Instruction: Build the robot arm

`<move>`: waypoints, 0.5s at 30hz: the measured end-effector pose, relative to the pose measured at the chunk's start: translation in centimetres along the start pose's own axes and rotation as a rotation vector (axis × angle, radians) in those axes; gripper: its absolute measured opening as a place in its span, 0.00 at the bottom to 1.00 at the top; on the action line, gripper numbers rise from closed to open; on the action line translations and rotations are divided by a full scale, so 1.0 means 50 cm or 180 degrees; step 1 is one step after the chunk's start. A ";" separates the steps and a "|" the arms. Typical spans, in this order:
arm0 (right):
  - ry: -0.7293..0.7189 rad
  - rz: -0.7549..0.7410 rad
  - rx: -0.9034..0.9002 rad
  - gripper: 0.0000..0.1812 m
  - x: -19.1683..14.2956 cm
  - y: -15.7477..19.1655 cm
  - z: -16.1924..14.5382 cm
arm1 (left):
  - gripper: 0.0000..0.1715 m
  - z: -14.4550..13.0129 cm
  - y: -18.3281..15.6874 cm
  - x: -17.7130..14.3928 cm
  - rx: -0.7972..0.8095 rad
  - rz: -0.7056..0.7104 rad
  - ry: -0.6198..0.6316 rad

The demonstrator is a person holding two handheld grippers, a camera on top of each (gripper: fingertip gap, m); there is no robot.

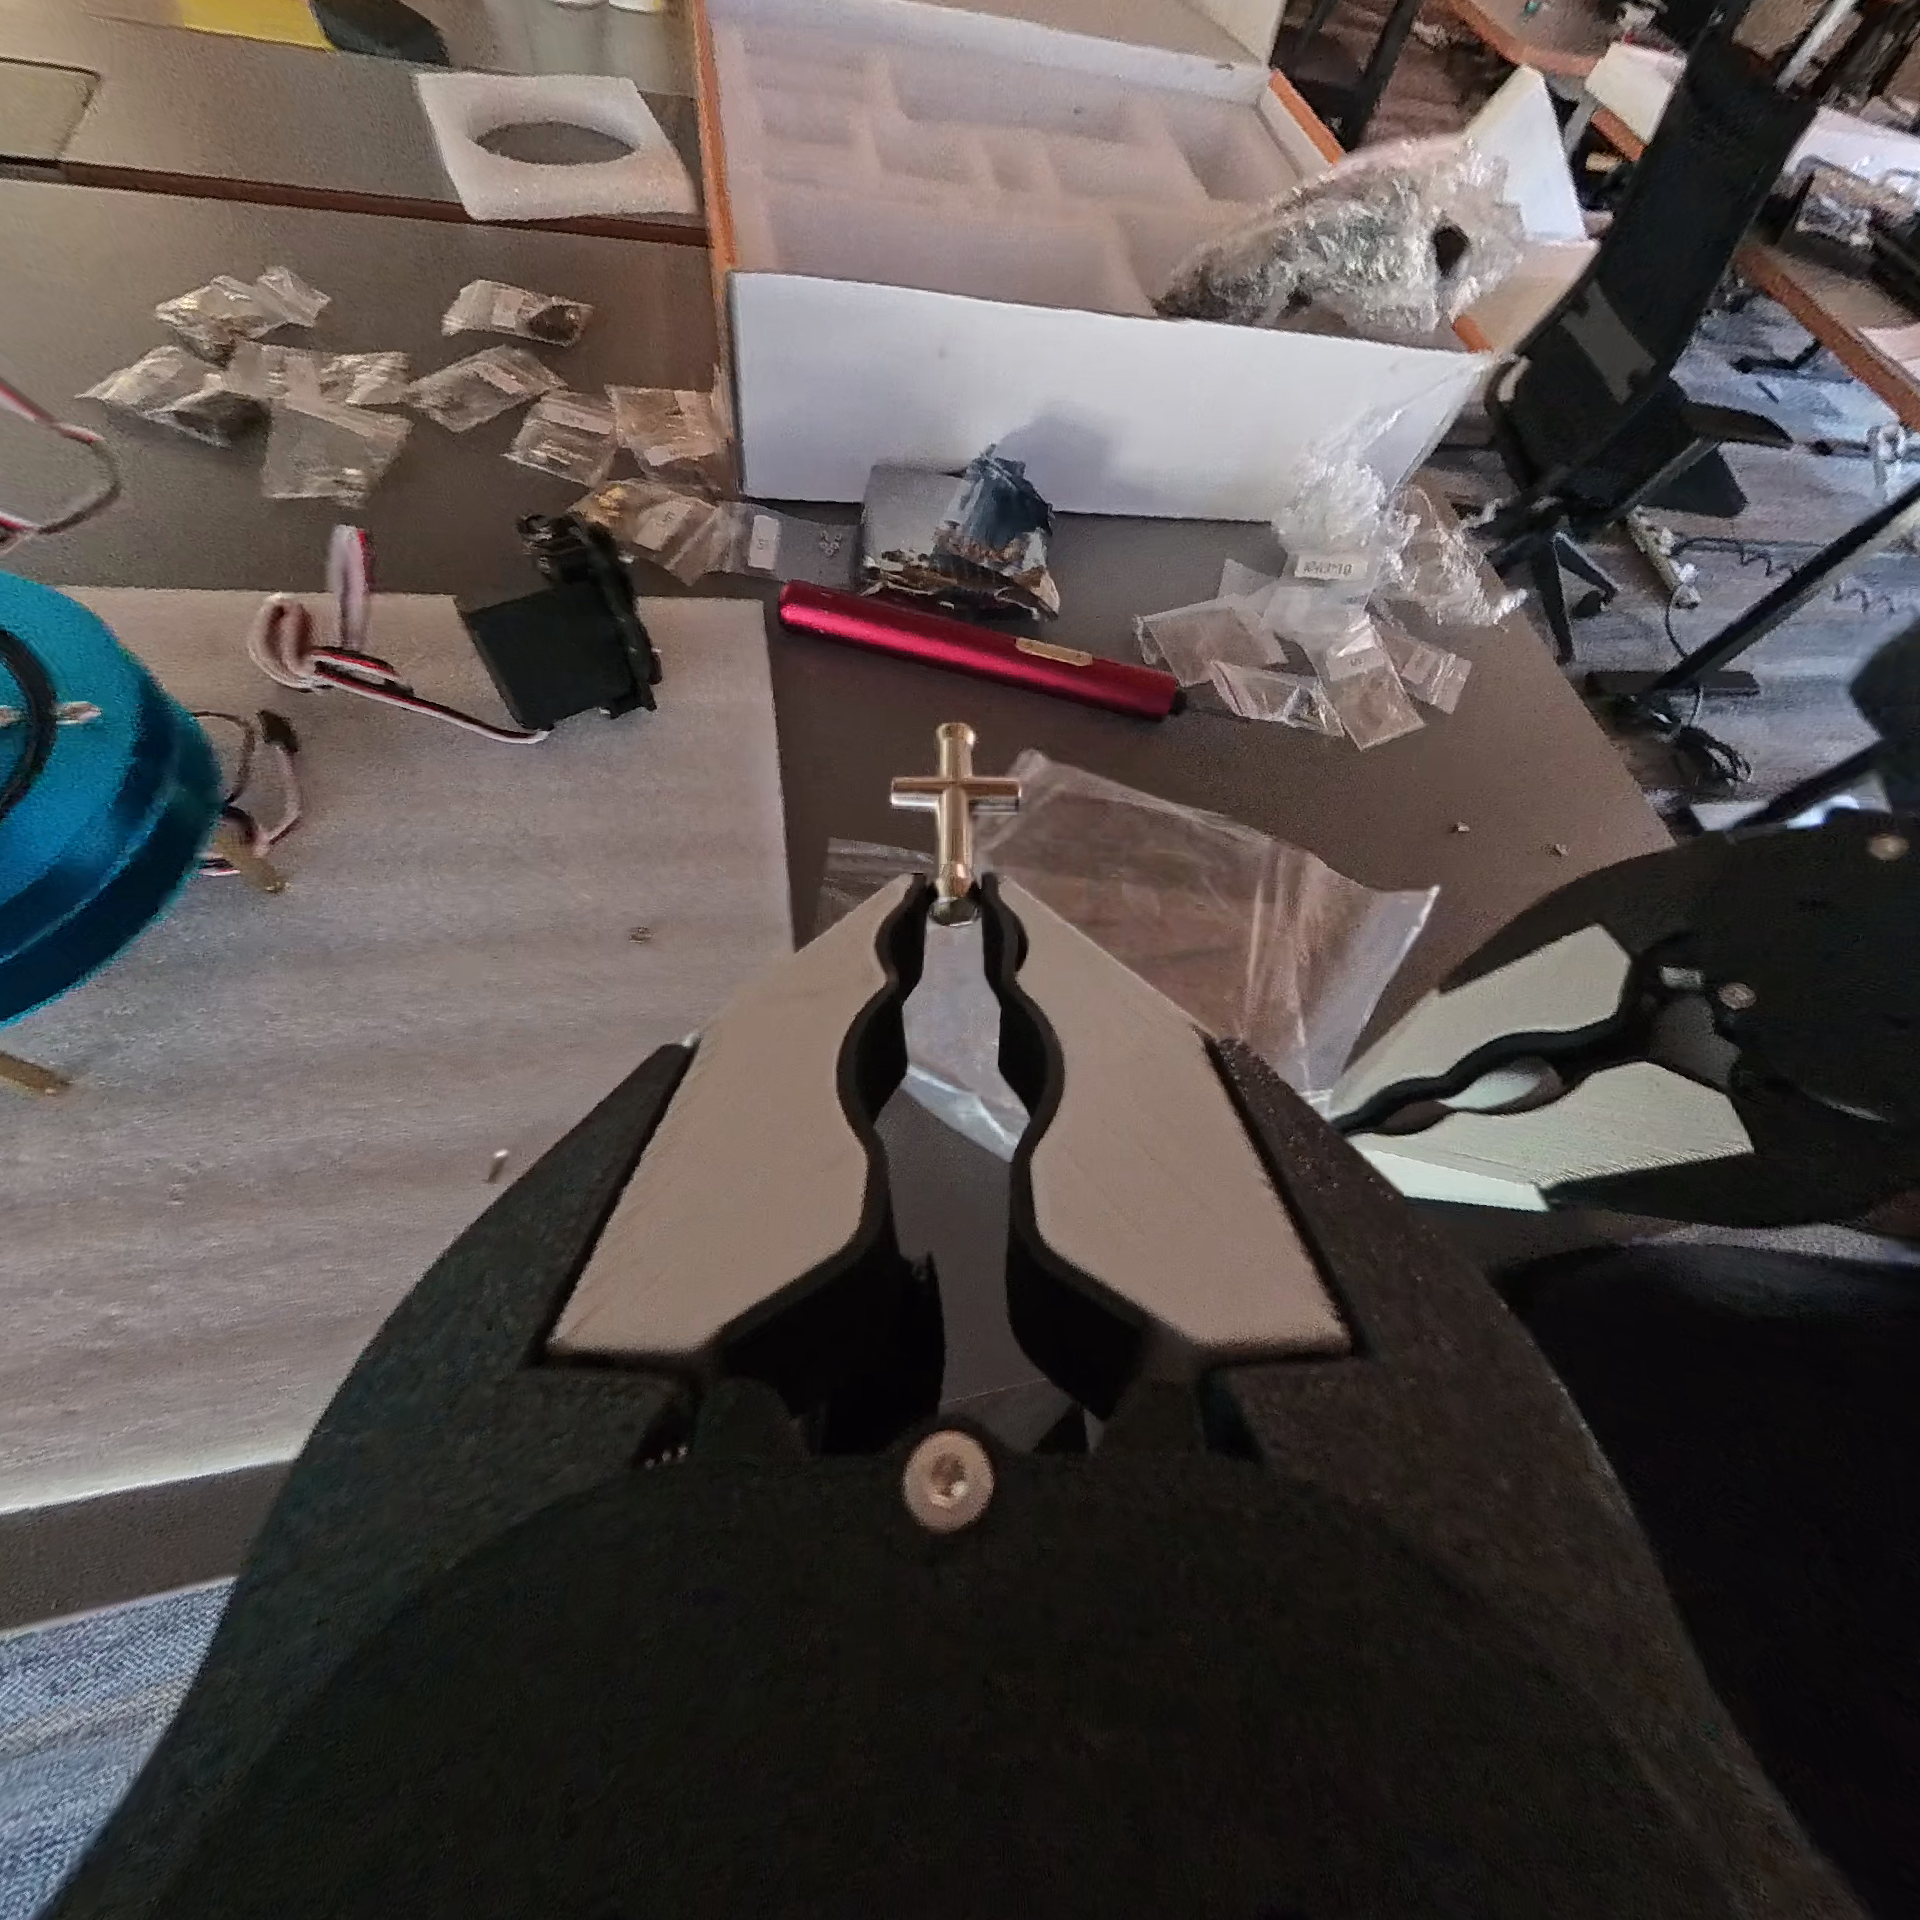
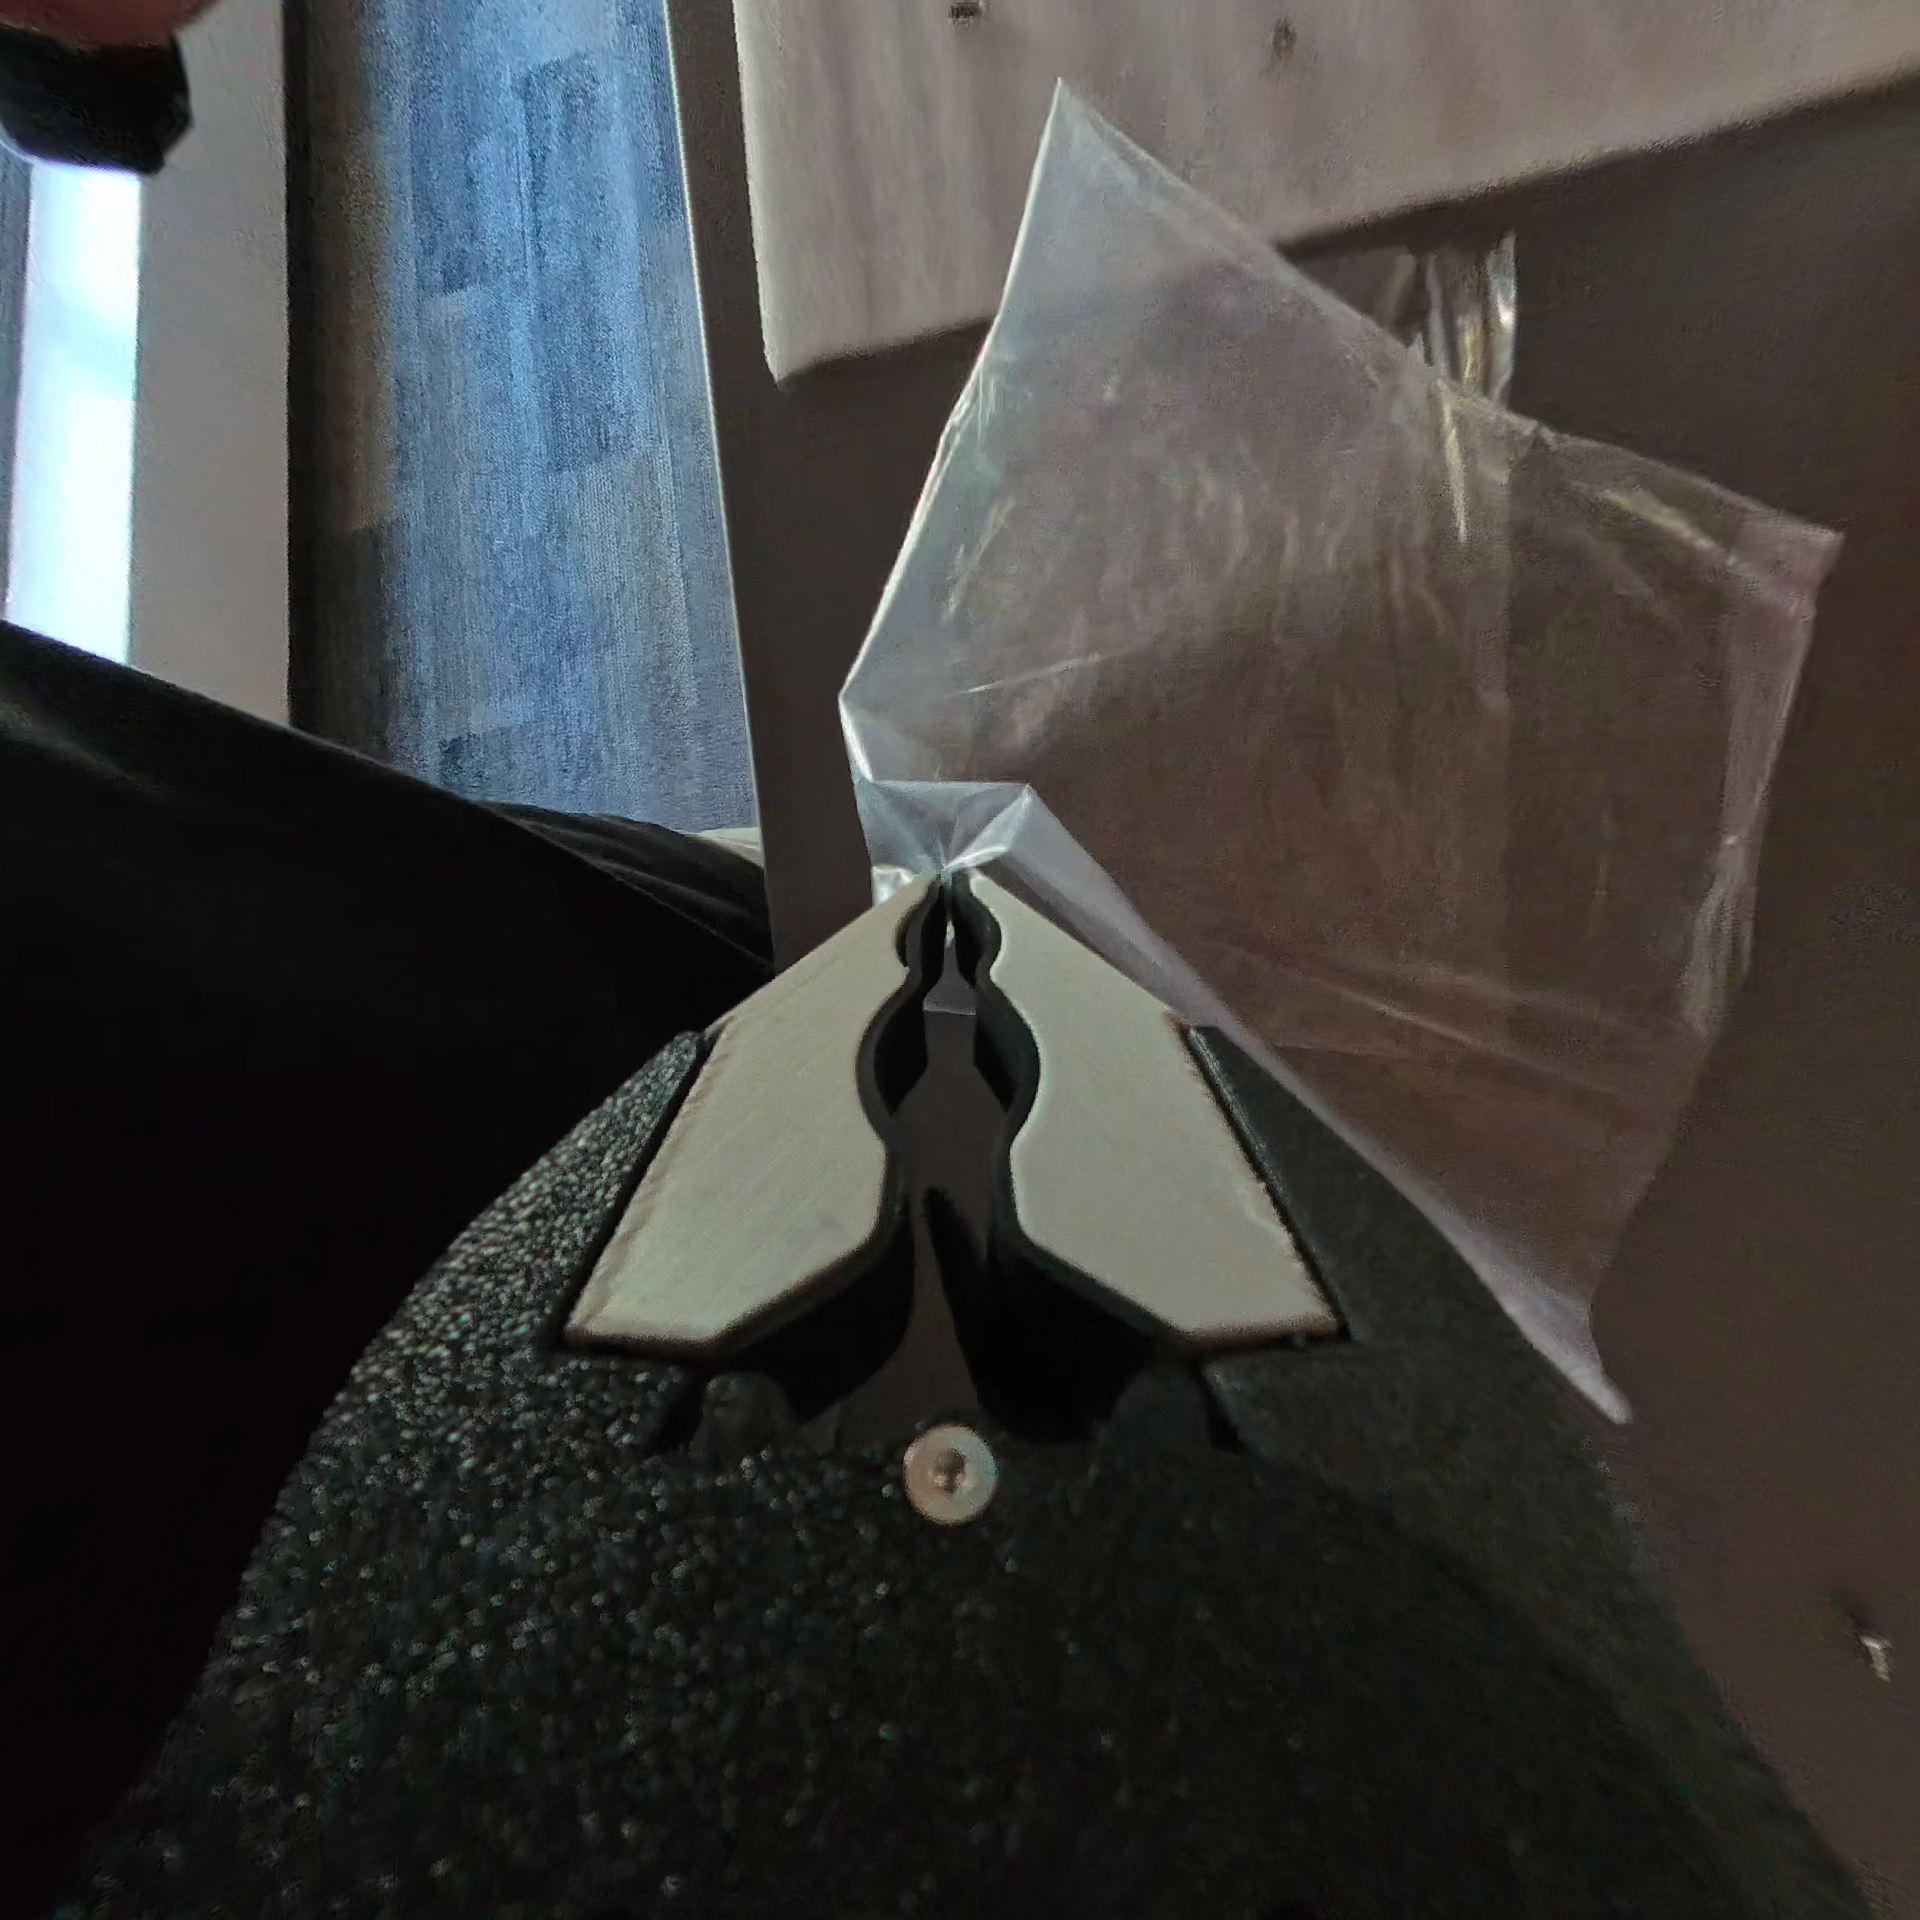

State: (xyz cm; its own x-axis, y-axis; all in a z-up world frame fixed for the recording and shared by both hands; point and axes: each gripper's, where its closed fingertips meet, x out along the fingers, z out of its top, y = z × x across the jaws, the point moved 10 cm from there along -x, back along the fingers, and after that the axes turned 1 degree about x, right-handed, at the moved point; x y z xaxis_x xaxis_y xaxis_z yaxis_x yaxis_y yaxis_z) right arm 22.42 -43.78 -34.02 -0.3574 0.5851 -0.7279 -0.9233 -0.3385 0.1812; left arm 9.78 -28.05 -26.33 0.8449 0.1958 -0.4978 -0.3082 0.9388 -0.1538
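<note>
Dark table (image 1: pixel 1403 748) carries a red tube (image 1: pixel 977 649), white box (image 1: pixel 1039 416), small plastic bags (image 1: pixel 343 405)

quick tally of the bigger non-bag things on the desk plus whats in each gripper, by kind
metal cross wrench, in left gripper: 1
clear plastic bag, in right gripper: 1
red tube: 1
black servo: 1
white box: 1
total: 5

Black speckled gripper bodies, pale grey wavy-edged fingers (image 1: pixel 769 1122), one silver screw (image 1: pixel 947 1492).

Soft daylight, dim right view – wide-angle warp, blurred edges
</note>
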 end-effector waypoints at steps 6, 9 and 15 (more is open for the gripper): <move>-0.0698 0.0329 0.0297 0.14 -0.095 -0.065 0.052 | 0.05 -0.075 -0.057 0.095 0.0374 -0.0213 0.0625; -0.0791 -0.0227 0.0332 0.22 -0.120 -0.192 0.091 | 0.05 -0.117 -0.076 0.132 0.0636 -0.0119 0.0839; 0.0211 -0.0677 0.0187 0.22 0.032 -0.362 0.108 | 0.06 -0.138 -0.104 0.165 0.0609 -0.0147 0.0904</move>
State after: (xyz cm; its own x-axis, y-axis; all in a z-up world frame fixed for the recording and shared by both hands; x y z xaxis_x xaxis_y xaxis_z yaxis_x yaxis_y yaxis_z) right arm 37.79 -32.75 -34.91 -0.1455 0.5884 -0.7954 -0.9842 -0.1681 0.0558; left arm 15.34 -33.26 -35.51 0.6922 0.0903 -0.7160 -0.1622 0.9862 -0.0324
